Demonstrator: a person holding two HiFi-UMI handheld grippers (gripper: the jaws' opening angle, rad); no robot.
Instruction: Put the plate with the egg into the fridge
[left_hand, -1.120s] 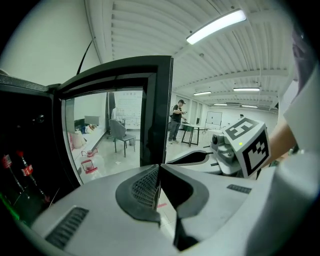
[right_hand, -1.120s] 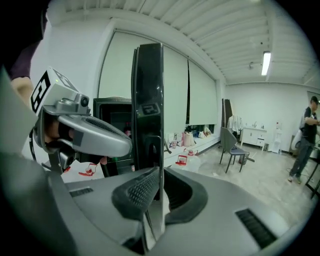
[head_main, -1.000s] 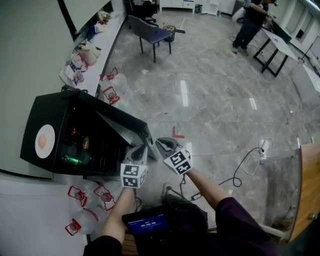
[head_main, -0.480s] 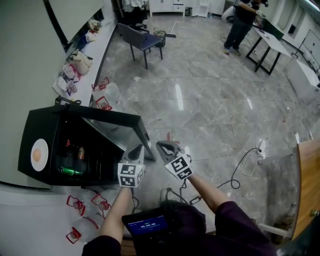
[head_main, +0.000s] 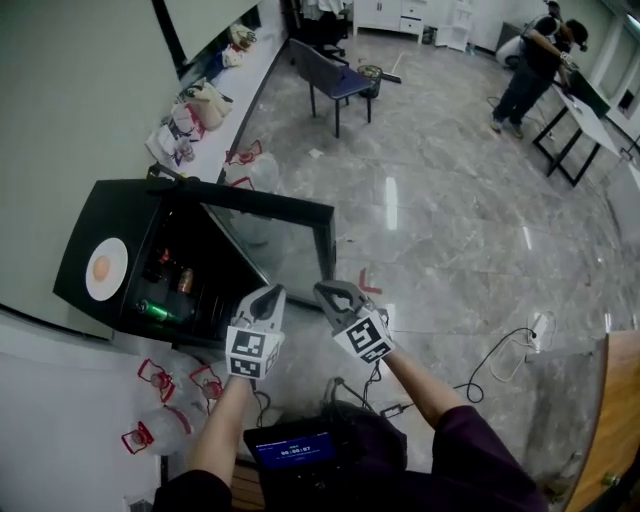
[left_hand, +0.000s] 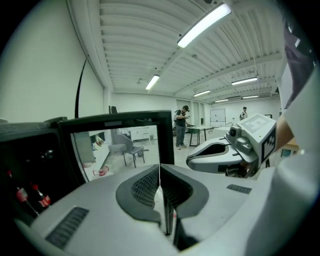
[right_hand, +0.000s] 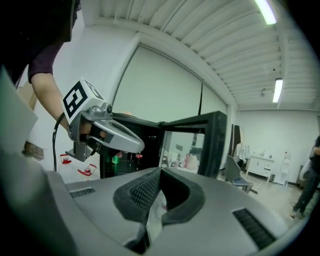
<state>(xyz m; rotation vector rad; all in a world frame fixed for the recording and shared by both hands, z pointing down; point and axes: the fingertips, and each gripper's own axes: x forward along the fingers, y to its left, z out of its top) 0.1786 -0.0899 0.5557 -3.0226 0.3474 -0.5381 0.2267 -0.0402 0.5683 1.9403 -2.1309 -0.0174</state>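
A white plate with a brown egg (head_main: 105, 269) rests on top of the black mini fridge (head_main: 88, 232) at the left of the head view. The fridge's glass door (head_main: 280, 240) stands wide open, showing bottles and a green can (head_main: 150, 310) inside. My left gripper (head_main: 272, 292) is shut and empty, just in front of the door's free edge. My right gripper (head_main: 325, 288) is beside it, also shut with nothing between its jaws. The left gripper view looks over its closed jaws (left_hand: 160, 172) at the door (left_hand: 120, 145), and the right gripper (left_hand: 220, 155) shows there too. The right gripper view shows the left gripper (right_hand: 115, 137) before the fridge (right_hand: 150, 150).
White counters run beside the fridge with red-handled items (head_main: 160, 380) and bags (head_main: 195, 110). A grey chair (head_main: 335, 75) stands on the marble floor, and a person (head_main: 535, 60) works at a far table. A cable (head_main: 500, 345) lies on the floor at right.
The fridge door has swung wider open. Both grippers sit a little further from the fridge body, near the door's free edge, and the head view has shifted.
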